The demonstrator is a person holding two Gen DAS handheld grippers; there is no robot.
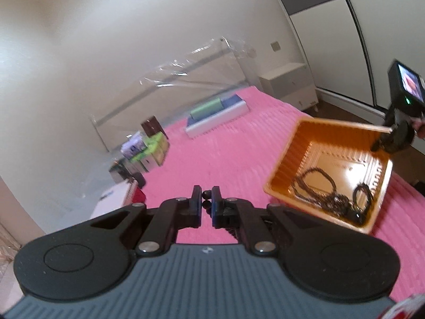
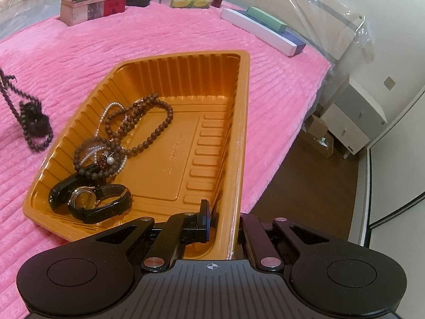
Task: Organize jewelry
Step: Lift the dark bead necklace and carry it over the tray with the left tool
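In the left wrist view my left gripper [image 1: 206, 205] is shut on a string of dark beads [image 1: 206, 198], raised above the pink bedspread [image 1: 212, 159]. The right wrist view shows the rest of that dark bead string [image 2: 32, 122] dangling at the left, beside the tray. An orange plastic tray [image 2: 245, 101] rests tilted on the bed. It holds a brown bead necklace [image 2: 148, 122], a pearl strand [image 2: 111, 106] and two watches [image 2: 90, 202]. My right gripper [image 2: 225, 224] is shut on the tray's near right wall. The same right gripper [image 1: 385, 137] shows at the tray [image 1: 281, 164] corner.
Several boxes [image 2: 93, 2] line the far edge of the bed. A long white box with a green one on top [image 2: 263, 26] lies near the plastic-wrapped headboard [image 1: 186, 74]. A white nightstand [image 2: 356, 117] and dark wood floor [image 2: 305, 186] lie to the right of the bed.
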